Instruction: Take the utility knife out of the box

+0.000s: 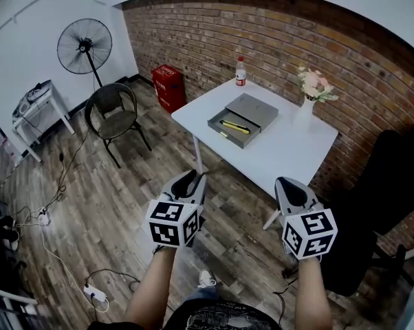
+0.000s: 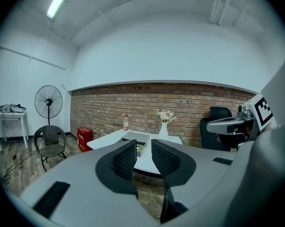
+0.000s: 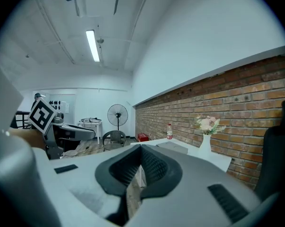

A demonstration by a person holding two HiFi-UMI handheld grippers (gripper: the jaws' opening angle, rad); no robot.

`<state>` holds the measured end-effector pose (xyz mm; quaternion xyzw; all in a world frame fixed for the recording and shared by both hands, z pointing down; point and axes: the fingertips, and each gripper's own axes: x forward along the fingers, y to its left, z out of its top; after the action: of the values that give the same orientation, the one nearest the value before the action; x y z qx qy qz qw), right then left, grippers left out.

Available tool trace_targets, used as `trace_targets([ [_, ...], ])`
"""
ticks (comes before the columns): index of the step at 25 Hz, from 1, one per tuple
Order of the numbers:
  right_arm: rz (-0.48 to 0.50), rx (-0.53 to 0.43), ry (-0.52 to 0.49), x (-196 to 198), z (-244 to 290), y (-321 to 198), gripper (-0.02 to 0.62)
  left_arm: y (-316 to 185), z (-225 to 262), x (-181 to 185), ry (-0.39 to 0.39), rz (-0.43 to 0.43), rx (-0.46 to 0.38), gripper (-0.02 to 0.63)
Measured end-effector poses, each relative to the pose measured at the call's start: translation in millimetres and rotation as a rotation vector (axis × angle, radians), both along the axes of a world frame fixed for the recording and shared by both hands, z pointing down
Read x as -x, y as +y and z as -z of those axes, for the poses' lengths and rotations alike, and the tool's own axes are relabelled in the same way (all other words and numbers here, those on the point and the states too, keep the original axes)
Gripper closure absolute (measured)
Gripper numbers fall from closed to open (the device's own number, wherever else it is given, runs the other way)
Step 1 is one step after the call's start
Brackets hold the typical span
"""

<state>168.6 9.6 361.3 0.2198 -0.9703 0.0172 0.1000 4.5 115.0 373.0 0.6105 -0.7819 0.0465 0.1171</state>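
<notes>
In the head view the yellow utility knife lies inside the open grey box on the white table, and the left gripper and right gripper hang over the floor well short of it, so this looks like the approach step. The left gripper view shows its 2 jaws apart and empty, with the box ahead. The right gripper view shows its jaws closed together, holding nothing; next, 1 gripper likely must reach over the box wall and straddle the knife.
</notes>
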Motion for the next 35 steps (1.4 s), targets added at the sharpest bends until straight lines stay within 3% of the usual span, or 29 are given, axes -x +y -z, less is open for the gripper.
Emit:
trace_targets([
  [14,-0.083,-0.019,0.023,87,11,-23,0.577,-37,12,95,-0.032,-0.096,-0.025,0.476],
  [16,-0.091,-0.022,0.024,95,11,-24,0.577,-39,11,104,-0.021,-0.102,-0.032,0.442],
  [26,-0.120,-0.013,0.024,119,5,-46,0.577,-60,2,139,-0.007,-0.098,-0.026,0.423],
  [35,-0.144,0.003,-0.005,146,-5,-101,0.577,-111,-11,166,-0.029,-0.120,0.000,0.423],
])
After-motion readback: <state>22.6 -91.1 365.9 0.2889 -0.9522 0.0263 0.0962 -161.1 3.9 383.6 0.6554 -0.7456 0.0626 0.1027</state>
